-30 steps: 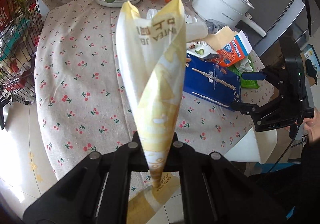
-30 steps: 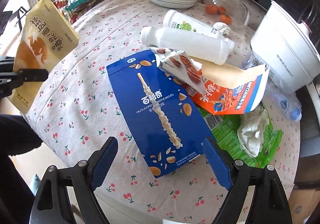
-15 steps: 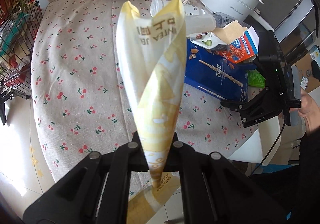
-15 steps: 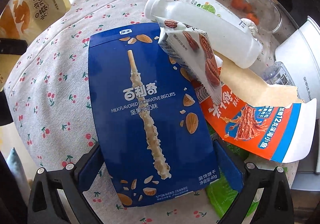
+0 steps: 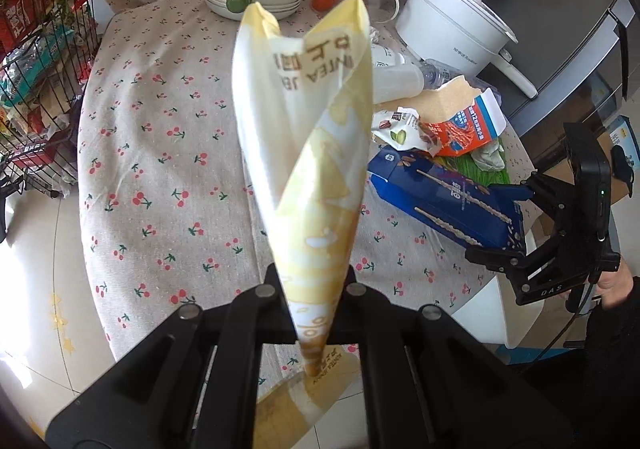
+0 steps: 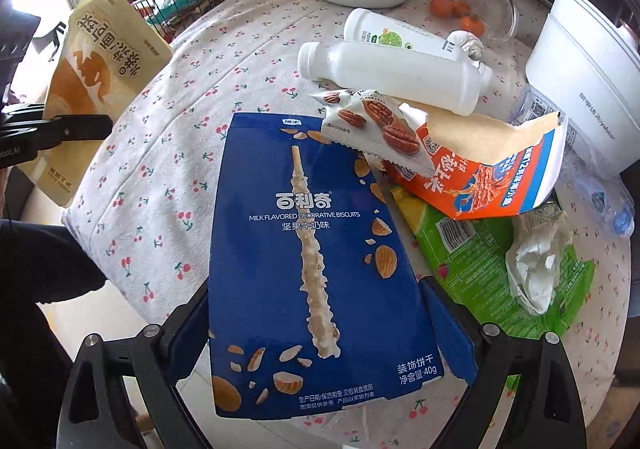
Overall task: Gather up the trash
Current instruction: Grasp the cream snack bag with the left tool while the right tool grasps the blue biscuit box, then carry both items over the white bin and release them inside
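Left gripper pinches yellow bag; right gripper closing, blue biscuit box between wide jaws.

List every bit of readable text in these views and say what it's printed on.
"MILK FLAVORED DECORATIVE BISCUITS" and "40g": flat blue cardboard biscuit box.
"Royalstar": white electric cooking pot.
"DAS": black right gripper, seen from the left wrist.
Chinese characters on the blue box, the yellow snack pouch and the torn orange-and-blue carton: present, not transcribed.
Green wrapper print: too small.
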Demonstrator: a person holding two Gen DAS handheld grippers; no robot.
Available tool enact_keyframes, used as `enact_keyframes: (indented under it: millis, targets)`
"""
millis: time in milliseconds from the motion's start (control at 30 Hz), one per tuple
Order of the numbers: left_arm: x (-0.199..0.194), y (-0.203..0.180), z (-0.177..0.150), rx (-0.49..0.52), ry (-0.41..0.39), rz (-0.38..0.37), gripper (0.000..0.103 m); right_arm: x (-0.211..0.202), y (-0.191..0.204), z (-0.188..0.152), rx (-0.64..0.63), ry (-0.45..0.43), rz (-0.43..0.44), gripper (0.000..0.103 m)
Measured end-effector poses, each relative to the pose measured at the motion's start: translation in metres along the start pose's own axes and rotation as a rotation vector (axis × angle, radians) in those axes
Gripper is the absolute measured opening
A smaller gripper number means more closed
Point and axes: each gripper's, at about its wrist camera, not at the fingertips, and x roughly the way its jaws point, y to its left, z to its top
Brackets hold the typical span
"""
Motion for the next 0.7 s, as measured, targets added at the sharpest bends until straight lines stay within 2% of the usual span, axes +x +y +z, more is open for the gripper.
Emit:
enact_keyframes:
  millis: [167,333,533,700]
  targets:
    - [-0.009,-0.006,-0.006,0.005,-0.023,-0.023,0.007,-0.036,0.021,-0.024,0.041,-0.025,-0.015,0.096]
    - [-0.008,-0.023,-0.01,0.047,-0.02,-0.043,0.007,-0.062,0.024,-0.052,0.153,-0.029,-0.039,0.096]
    - [-0.007,-0.056,-0.013,0.108,-0.023,-0.098,0.007,-0.104,0.007,-0.089,0.312,-0.108,-0.042,0.096]
    - [-0.003,-0.097,-0.015,0.178,-0.024,-0.162,0.007,-0.14,-0.016,-0.138,0.461,-0.176,-0.082,0.096]
